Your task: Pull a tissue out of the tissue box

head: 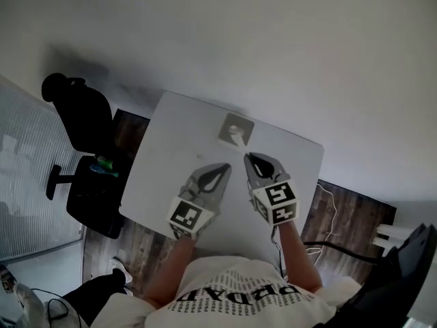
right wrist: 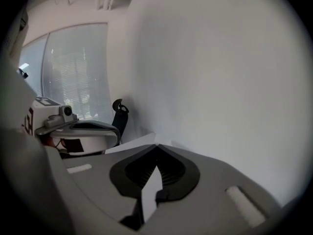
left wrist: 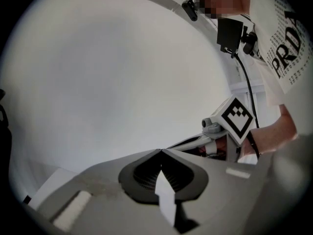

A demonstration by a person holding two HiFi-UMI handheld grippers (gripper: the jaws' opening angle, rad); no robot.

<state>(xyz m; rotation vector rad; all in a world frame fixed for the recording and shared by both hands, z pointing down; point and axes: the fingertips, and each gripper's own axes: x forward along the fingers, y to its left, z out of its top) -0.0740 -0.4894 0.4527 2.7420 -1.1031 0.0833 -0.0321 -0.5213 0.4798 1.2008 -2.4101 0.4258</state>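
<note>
Tissue box (head: 227, 131) is sitting toward the far side of the white table (head: 164, 173), and we are holding both tongs above the table, short of it.
We are holding the left gripper (head: 220, 174) and right gripper (head: 255, 162) with jaws pressed together on nothing. The box's slot is showing a white tissue (head: 237, 137) poking out. By our judgement, closed jaws cannot pinch the sheet, and pulling on an unsteadied box risks dragging it along or tearing the tissue.

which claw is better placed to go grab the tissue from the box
Right, probably. The right claw has its tip nearer the tissue box than the left claw. Both are shut and empty, so either must open first.
</note>
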